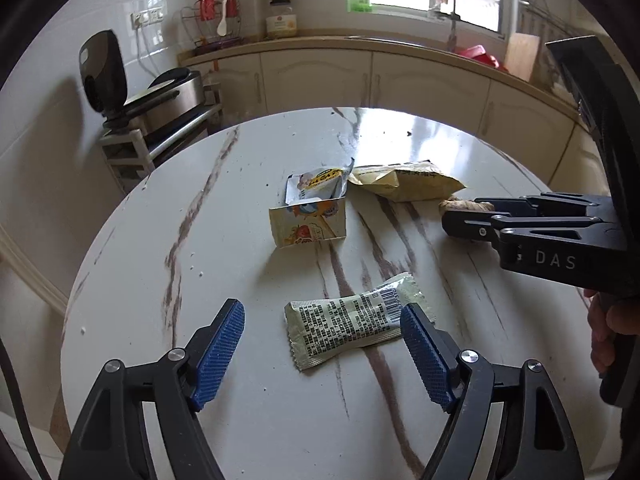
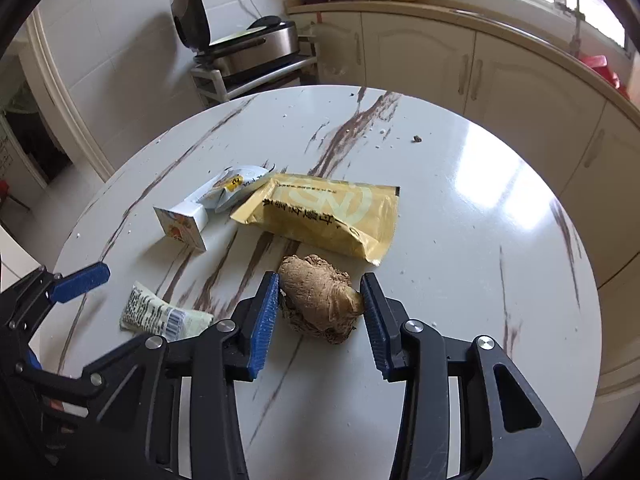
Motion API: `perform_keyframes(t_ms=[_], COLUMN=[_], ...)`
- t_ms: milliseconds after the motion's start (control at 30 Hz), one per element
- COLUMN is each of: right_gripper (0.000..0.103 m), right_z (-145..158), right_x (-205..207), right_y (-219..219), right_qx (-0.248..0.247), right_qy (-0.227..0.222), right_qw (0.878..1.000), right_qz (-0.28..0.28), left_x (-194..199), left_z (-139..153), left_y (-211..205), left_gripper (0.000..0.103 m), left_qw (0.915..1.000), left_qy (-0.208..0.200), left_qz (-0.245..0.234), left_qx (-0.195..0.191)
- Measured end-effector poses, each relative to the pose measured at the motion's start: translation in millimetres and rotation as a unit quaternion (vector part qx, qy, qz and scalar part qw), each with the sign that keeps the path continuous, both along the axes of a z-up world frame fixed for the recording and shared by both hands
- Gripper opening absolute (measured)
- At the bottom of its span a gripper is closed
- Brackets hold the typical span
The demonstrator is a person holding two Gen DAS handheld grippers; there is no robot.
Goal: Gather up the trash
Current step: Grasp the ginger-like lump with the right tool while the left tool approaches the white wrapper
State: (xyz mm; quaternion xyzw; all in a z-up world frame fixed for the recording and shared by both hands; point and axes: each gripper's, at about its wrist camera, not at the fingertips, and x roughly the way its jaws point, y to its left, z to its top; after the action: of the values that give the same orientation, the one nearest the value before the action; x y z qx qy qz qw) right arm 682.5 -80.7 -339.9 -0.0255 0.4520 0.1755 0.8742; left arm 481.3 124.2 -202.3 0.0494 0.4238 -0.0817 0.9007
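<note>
A pale green printed wrapper (image 1: pixel 352 320) lies flat on the round marble table (image 1: pixel 240 208). My left gripper (image 1: pixel 324 344) stands open around it, and the right pad overlaps the wrapper's barcode end. A brown crumpled wad (image 2: pixel 320 300) sits between the blue pads of my right gripper (image 2: pixel 320 316), and both pads touch its sides. Behind it lie a yellow pouch (image 2: pixel 324 216), a small carton (image 2: pixel 182 224) and a white-blue wrapper (image 2: pixel 236 186). In the right wrist view the pale wrapper (image 2: pixel 160 314) lies to the left, below a blue fingertip (image 2: pixel 80 280) of the left gripper.
Cream cabinets (image 2: pixel 420 56) and a counter curve behind the table. A rack with a steel appliance (image 2: pixel 256 52) stands at the far left. A dark crumb (image 2: pixel 417 139) lies near the far edge. A person's hand (image 1: pixel 608 328) holds the right gripper.
</note>
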Motion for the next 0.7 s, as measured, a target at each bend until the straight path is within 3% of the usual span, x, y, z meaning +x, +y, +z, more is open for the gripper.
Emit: perform_keyframes(t_ms=[167, 300, 433, 600, 667, 700], right_gripper=[0.039, 0.039, 0.039, 0.039, 0.039, 0.039], right_z=[2, 4, 6, 1, 0, -1], right_x=[-35, -66, -80, -82, -85, -87], right_y=[-26, -33, -30, -27, -27, -27], right_qx=[0.026, 0.051, 0.058, 0.07, 0.073, 0.074], right_qy=[0.009, 0.014, 0.011, 0.021, 0.022, 0.023], right_qw=[1.0, 0.999, 0.998, 0.997, 0.997, 0.997], right_qz=[-0.01, -0.007, 0.001, 0.004, 0.004, 0.004], left_x=[1, 8, 16, 14, 11, 8], left_z=[-12, -14, -15, -12, -10, -9], left_y=[-4, -4, -7, -14, -13, -17], left_gripper=[0.083, 0.08, 0.066, 0.056, 0.033, 0.033], left_qw=[0.9977, 0.9982, 0.9981, 0.9975, 0.9968, 0.9969], left_qy=[0.008, 0.012, 0.033, 0.045, 0.055, 0.057], left_qz=[-0.049, -0.052, -0.051, -0.053, -0.055, -0.053], left_qx=[0.046, 0.029, -0.015, -0.011, -0.017, -0.013])
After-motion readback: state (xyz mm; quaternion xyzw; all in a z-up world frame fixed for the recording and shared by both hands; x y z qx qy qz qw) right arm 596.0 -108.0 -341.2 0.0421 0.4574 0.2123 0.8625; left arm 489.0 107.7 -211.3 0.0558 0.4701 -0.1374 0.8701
